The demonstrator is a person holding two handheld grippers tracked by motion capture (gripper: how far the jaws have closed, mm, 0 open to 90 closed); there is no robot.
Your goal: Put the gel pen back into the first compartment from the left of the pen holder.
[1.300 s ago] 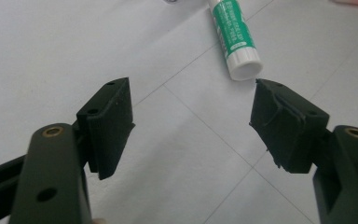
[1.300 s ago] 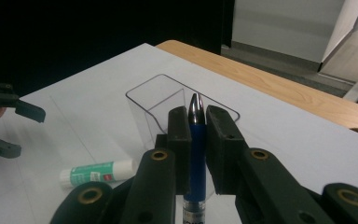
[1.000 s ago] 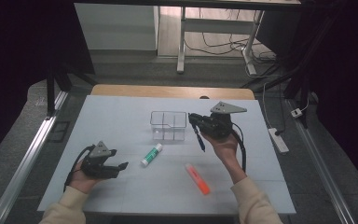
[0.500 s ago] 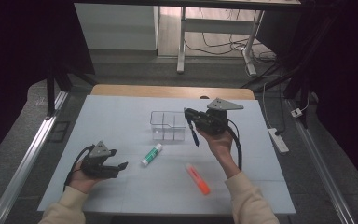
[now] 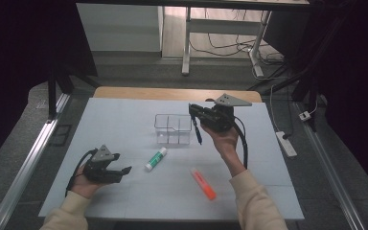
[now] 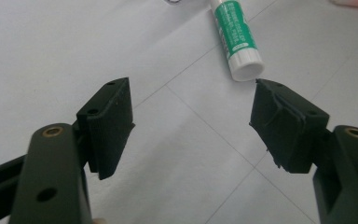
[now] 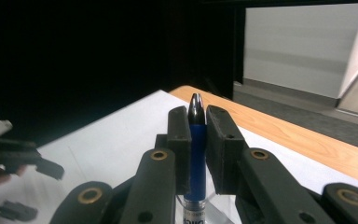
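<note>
My right gripper (image 5: 195, 114) is raised above the table's far middle, shut on a blue pen (image 5: 198, 130) that hangs down beside the right edge of a clear divided box (image 5: 173, 128). The right gripper view has the blue pen (image 7: 196, 154) clamped upright between the jaws. At the front left, my left gripper (image 5: 123, 169) rests low on the white table (image 5: 124, 110), open and holding nothing. Just beyond its jaws lies a green and white glue stick (image 6: 235, 39), also seen as the glue stick (image 5: 155, 158) in the high view. An orange marker (image 5: 203, 183) lies front of centre.
Past the table's far wooden edge (image 5: 172, 93) is a floor with desk legs and cables. A white power strip (image 5: 286, 143) lies on the floor at the right. A metal rail (image 5: 28, 158) runs along the left side.
My right gripper has shifted left with the blue pen, bringing it to the right edge of the clear box. My left gripper has stayed put.
</note>
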